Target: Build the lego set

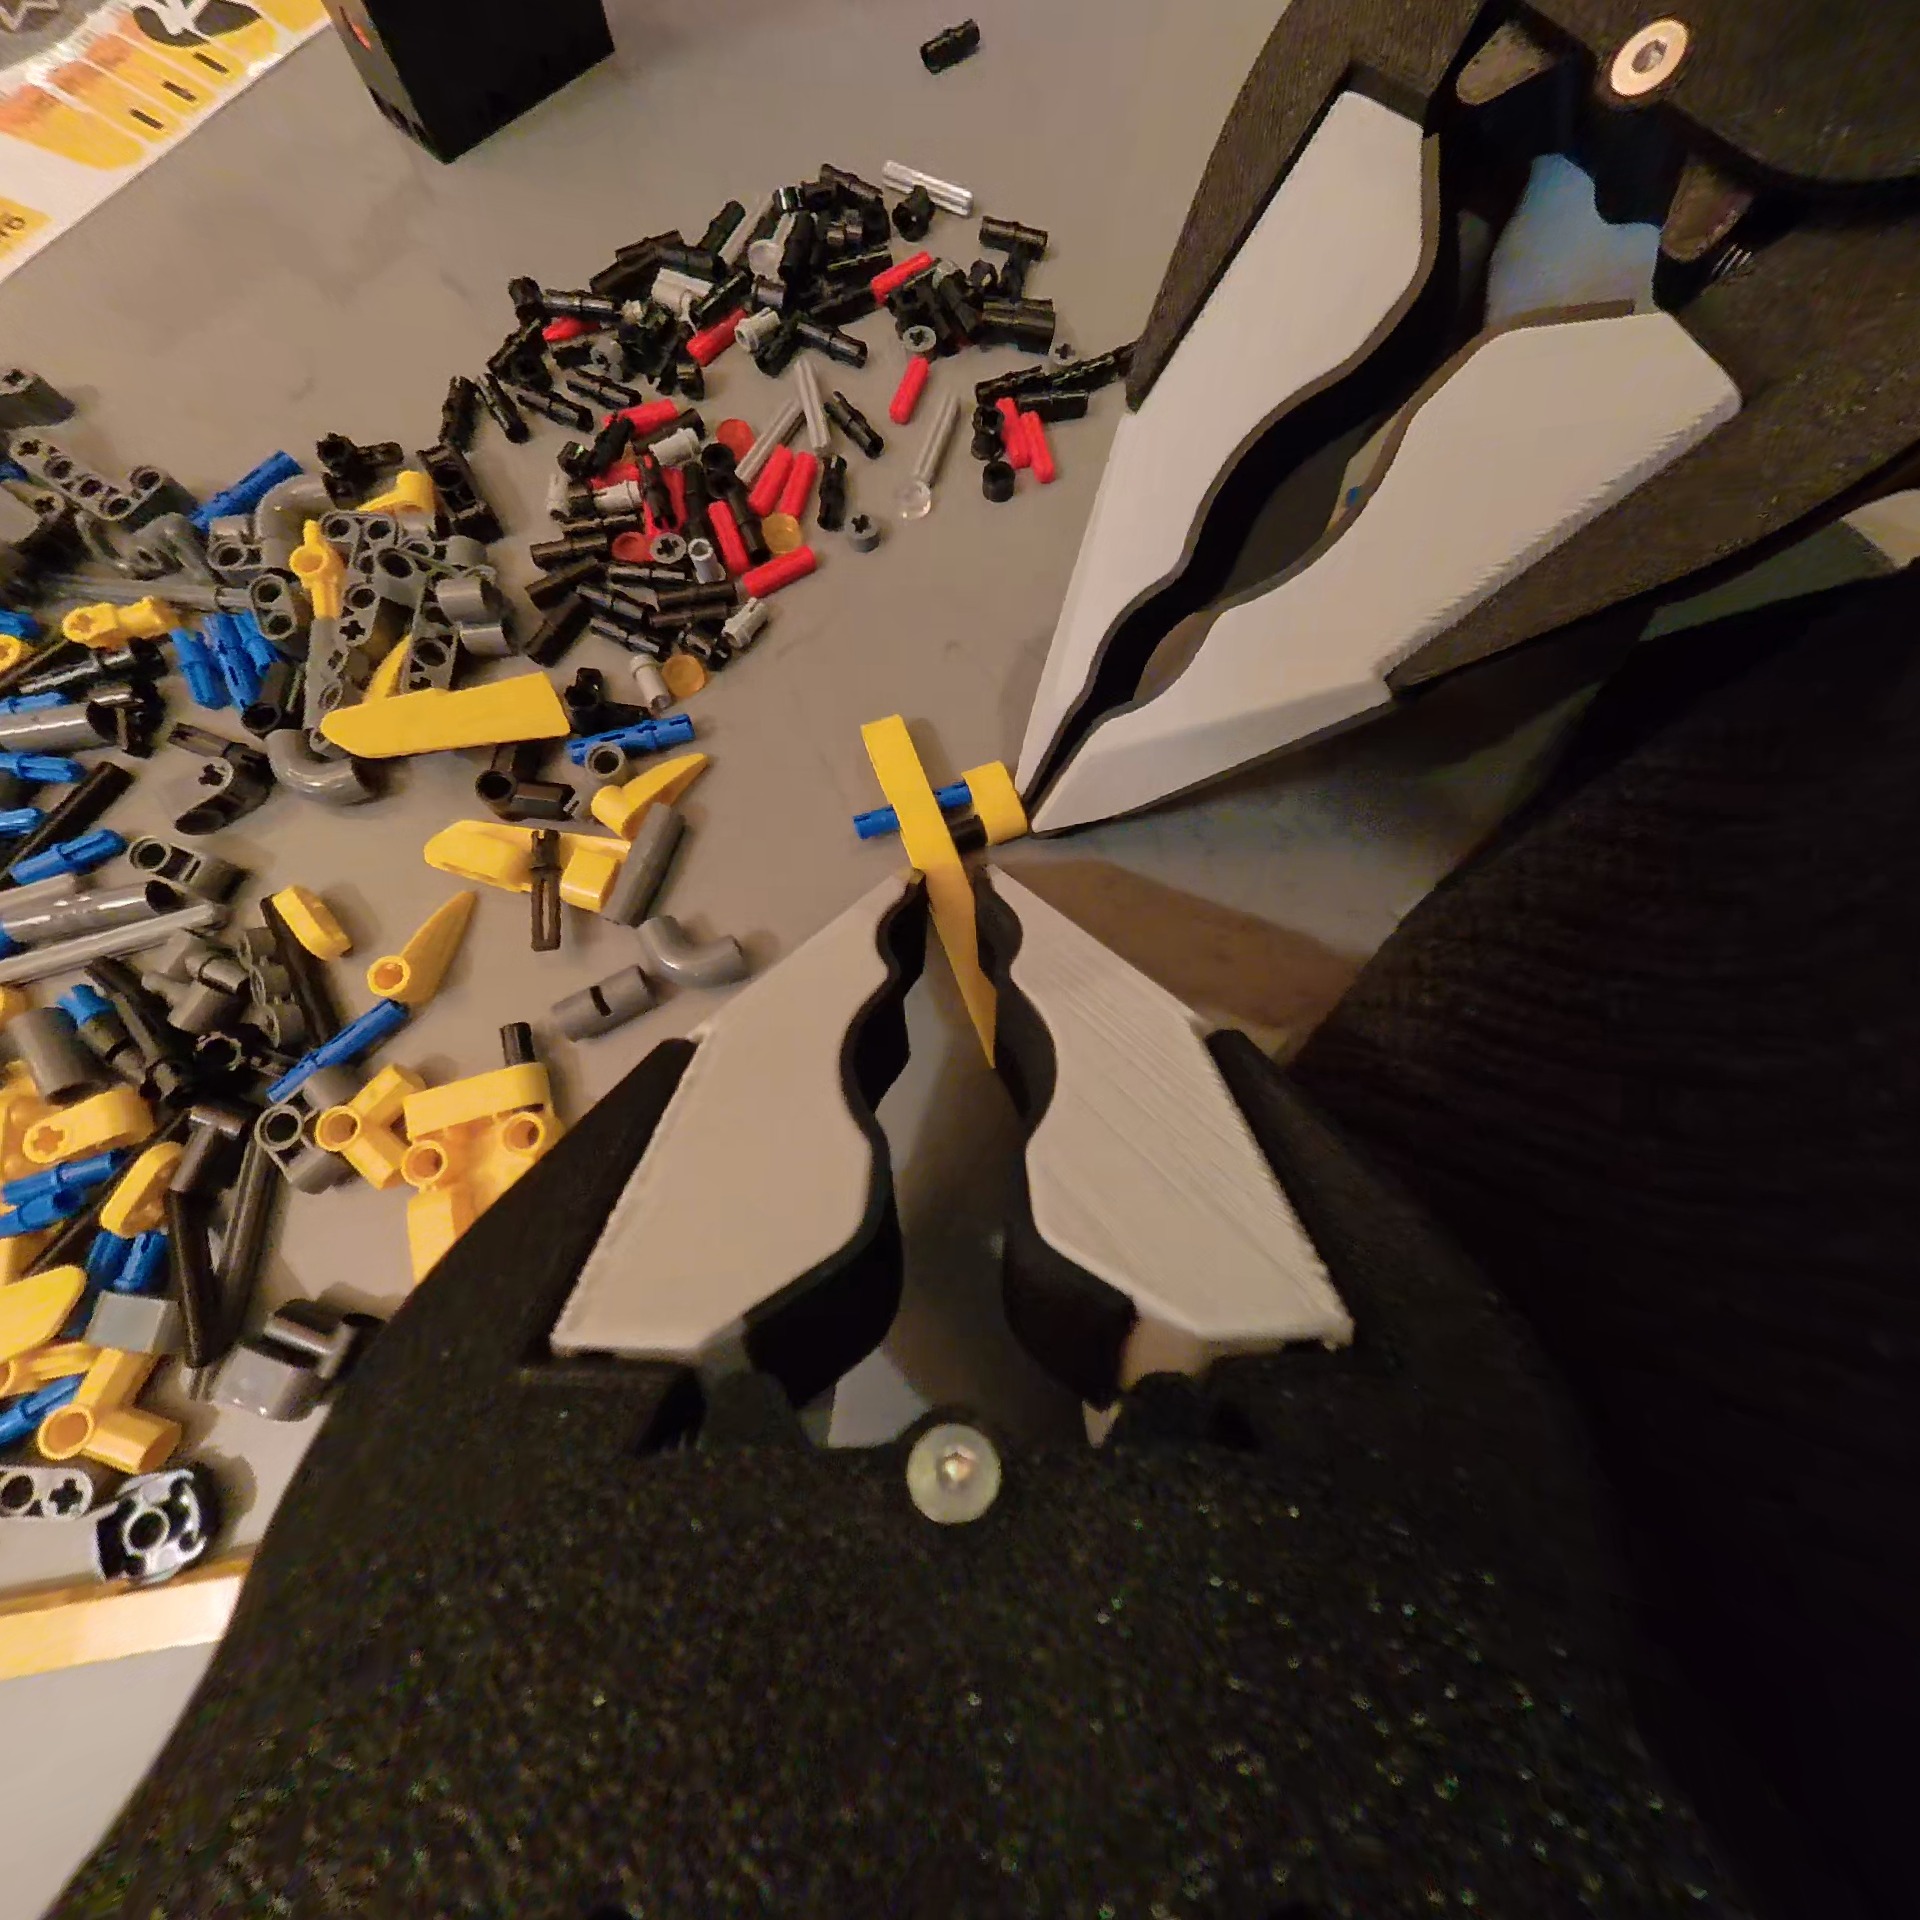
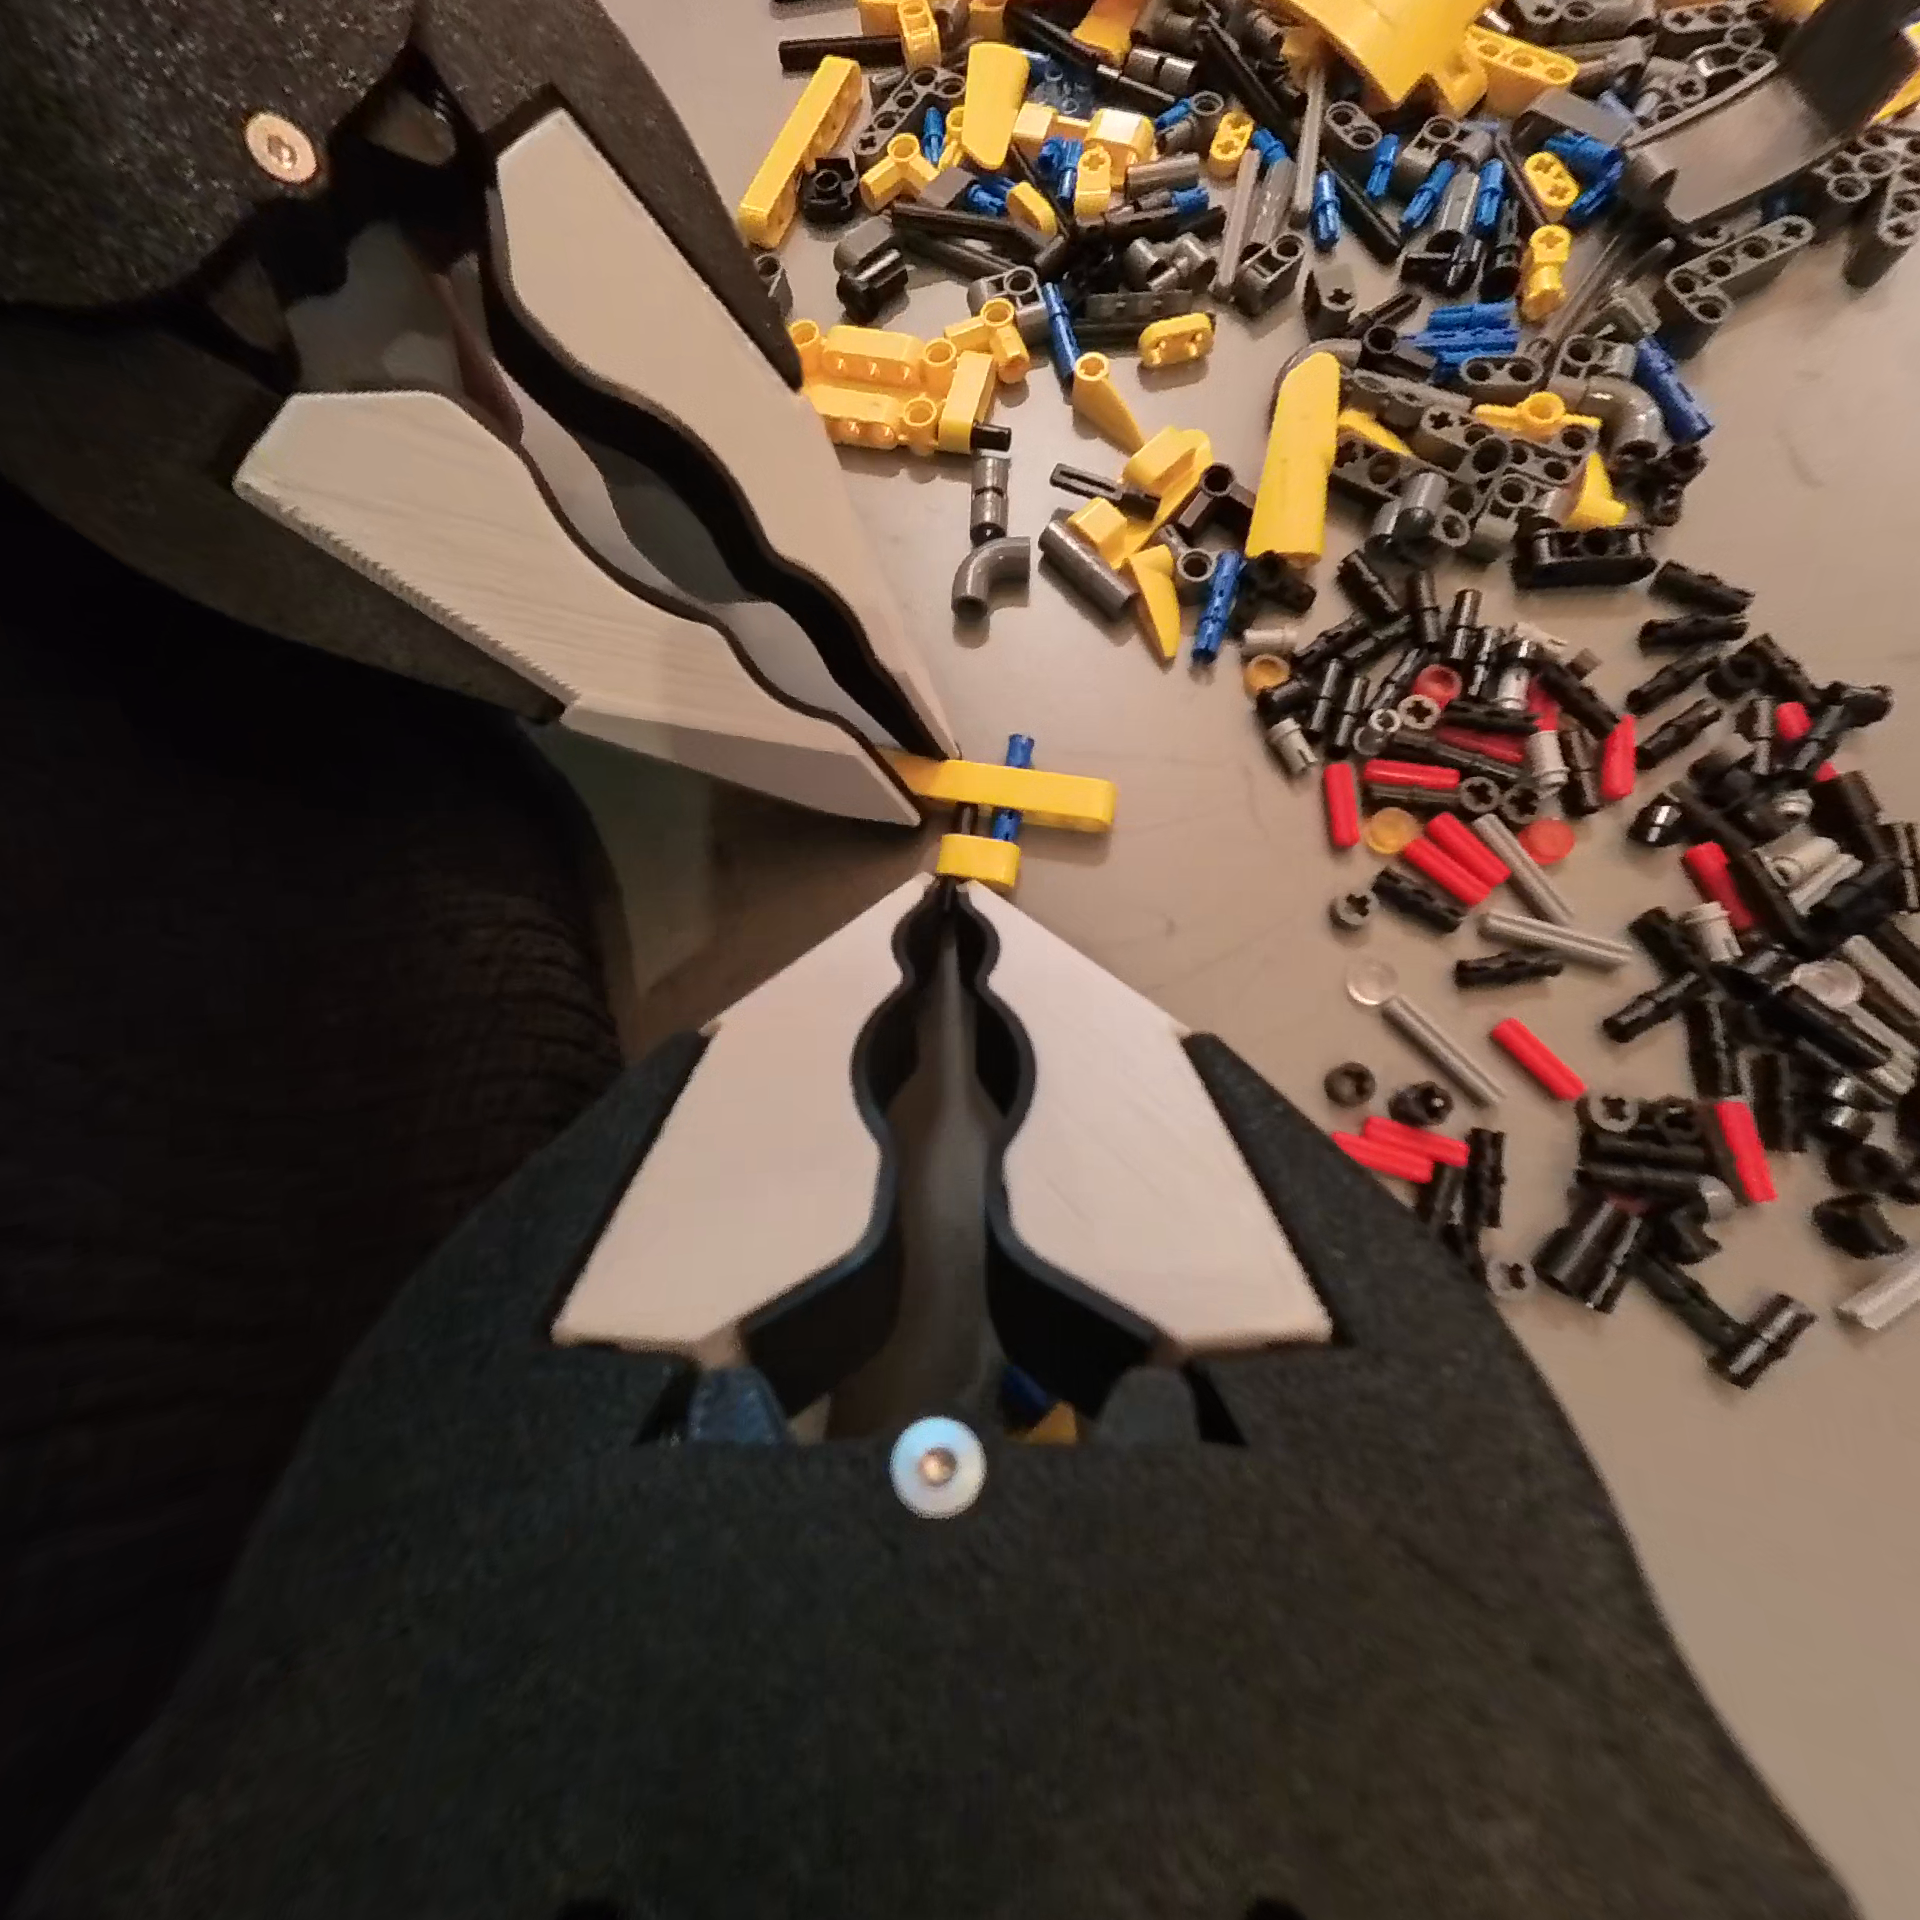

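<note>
My left gripper (image 1: pixel 951 878) is shut on a thin yellow beam (image 1: pixel 914 800), whose lower end runs back between the fingers. A blue pin (image 1: pixel 883 821) and a black pin (image 1: pixel 964 831) pass through the beam. My right gripper (image 1: pixel 1031 816) comes in from the upper right, and its closed tips meet a small yellow connector (image 1: pixel 994 798) seated on those pins. In the right wrist view my right gripper (image 2: pixel 948 883) is shut at the small yellow connector (image 2: pixel 977 857). The left gripper (image 2: pixel 928 784) holds the beam (image 2: pixel 1039 802) from the upper left. Both hold the assembly above the table.
Loose building parts cover the grey table (image 1: pixel 1039 644): black and red pins (image 1: pixel 727 416), and yellow, blue and grey pieces (image 1: pixel 260 831). A black box (image 1: pixel 468 73) and a printed sheet (image 1: pixel 94 114) lie at the far edge. Dark fabric (image 1: pixel 1662 1039) is at the right. Both grippers' tips are close together, under 4 cm apart.
</note>
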Available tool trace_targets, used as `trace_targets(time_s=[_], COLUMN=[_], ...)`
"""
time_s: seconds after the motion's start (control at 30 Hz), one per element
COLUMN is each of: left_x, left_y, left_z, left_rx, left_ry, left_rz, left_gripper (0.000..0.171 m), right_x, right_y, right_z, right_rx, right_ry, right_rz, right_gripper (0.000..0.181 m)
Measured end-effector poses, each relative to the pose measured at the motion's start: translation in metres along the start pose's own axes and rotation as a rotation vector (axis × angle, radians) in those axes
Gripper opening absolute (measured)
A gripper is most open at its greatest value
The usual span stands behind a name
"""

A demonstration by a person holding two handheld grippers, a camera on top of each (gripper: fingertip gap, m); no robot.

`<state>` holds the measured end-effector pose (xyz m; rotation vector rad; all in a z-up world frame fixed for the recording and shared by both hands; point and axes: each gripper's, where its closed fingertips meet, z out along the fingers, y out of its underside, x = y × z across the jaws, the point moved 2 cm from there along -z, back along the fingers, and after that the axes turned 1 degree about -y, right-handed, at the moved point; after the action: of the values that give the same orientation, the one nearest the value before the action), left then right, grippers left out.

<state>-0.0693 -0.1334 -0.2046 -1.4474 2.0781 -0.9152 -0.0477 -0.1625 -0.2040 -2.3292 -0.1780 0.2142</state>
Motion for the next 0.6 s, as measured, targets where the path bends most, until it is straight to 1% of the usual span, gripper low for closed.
trace_targets(time_s=[0.17,0.6], left_x=[-0.0007,-0.0016], left_y=[-0.0004,-0.0011], left_z=[0.0,0.0002], left_rx=[-0.014,-0.049], left_ry=[0.051,0.11], left_rz=[0.005,0.066], left_gripper=[0.009,0.009], right_x=[0.0004,0.0021], right_y=[-0.0006,-0.0048], right_z=[0.0002,0.0018], right_rx=[-0.036,-0.198], right_ry=[-0.022,-0.287], right_rz=[-0.055,-0.34], right_gripper=[0.0,0.0])
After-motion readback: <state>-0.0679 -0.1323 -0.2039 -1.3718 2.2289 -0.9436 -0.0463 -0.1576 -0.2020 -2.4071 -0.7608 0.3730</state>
